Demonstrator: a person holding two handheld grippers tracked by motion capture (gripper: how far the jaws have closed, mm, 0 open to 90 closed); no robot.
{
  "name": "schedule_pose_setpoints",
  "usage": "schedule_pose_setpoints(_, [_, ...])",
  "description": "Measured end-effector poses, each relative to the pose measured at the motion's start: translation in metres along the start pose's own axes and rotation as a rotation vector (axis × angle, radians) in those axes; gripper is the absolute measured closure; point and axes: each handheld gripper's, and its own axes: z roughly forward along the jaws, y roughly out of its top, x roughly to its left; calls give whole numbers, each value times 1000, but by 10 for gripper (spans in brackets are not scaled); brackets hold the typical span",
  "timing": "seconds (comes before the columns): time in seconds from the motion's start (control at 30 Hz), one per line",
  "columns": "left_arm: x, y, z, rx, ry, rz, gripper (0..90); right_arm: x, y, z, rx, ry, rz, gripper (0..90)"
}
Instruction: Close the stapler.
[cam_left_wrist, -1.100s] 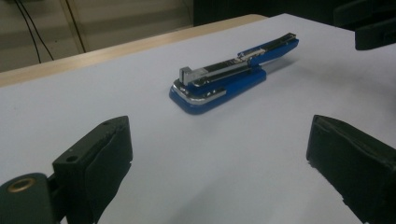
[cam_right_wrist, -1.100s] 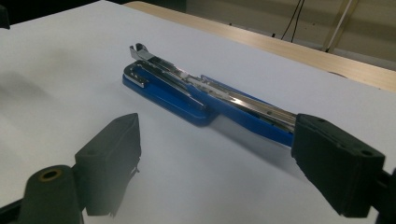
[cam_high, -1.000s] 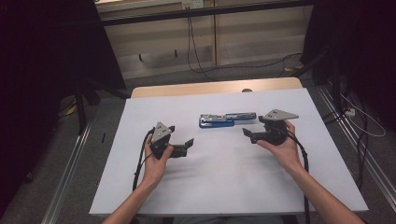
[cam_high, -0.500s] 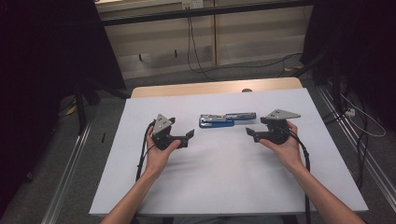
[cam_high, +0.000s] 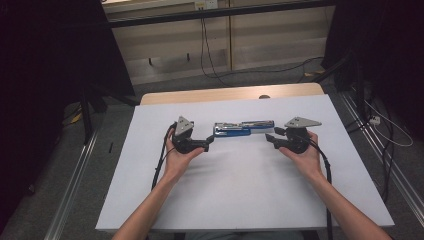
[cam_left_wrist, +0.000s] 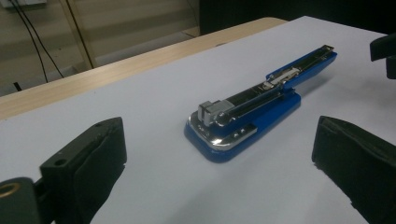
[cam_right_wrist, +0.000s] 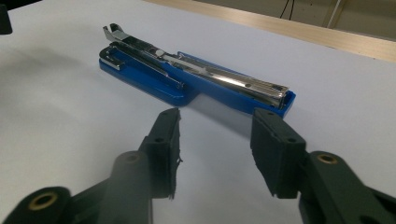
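The left gripper (cam_high: 207, 143) has its 2 jaws spread wide, with nothing between them and nothing touching them. In the left gripper view the blue stapler (cam_left_wrist: 254, 112) lies just ahead of that gap, its broad chrome-capped end nearest the jaws.

The right gripper (cam_high: 270, 138) has its 2 jaws partly apart; they have just been closing, and the space between them holds only bare worktop. In the right gripper view the jaws point at the stapler's narrow end, which lies just beyond the tips without touching them.

There is 1 stapler. It lies opened out flat and full length on the white worktop (cam_high: 240, 190), its blue base below and a long chrome magazine along the top. In the high view it sits between the 2 grippers, running left to right, slightly nearer the far side of the worktop than either hand.

There are 2 grippers, 1 in the left hand (cam_high: 179, 159) and 1 in the right hand (cam_high: 302, 156), each trailing 1 black cable and carrying 1 grey three-cornered plate on top.
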Motion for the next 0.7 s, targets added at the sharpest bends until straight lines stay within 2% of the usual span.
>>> schedule_pose_setpoints(0.07, [0, 3, 3, -6, 3, 2, 40, 0, 0, 2, 2, 10, -8, 604])
schedule_pose_setpoints(0.17, [0, 10, 8, -12, 2, 0, 53, 3, -1, 5, 10, 29, -24, 718])
schedule_pose_setpoints(0.27, [1, 17, 11, -15, 16, 16, 59, 4, -1, 6, 19, 42, -37, 832])
schedule_pose_setpoints(0.3, [1, 18, 12, -21, 21, 8, 63, 4, -1, 7, 31, 42, -49, 861])
schedule_pose_setpoints(0.37, [1, 21, 14, -19, 21, 8, 86, 4, -2, 7, 46, 40, -41, 900])
schedule_pose_setpoints(0.43, [1, 22, 15, -15, 10, 9, 126, 3, -2, 7, 49, 49, -41, 900])
schedule_pose_setpoints(0.53, [-1, 19, 16, 12, -10, -6, 125, 2, -2, 7, 44, 51, -35, 900])
schedule_pose_setpoints(0.57, [0, 17, 16, 23, -7, 2, 140, 2, -2, 6, 43, 51, -36, 900])
schedule_pose_setpoints(0.63, [-1, 16, 16, 7, -19, 23, 217, 2, -3, 7, 31, 55, -40, 900])
schedule_pose_setpoints(0.7, [-1, 16, 16, -7, -25, 13, 285, 3, -3, 7, 12, 56, -57, 900])
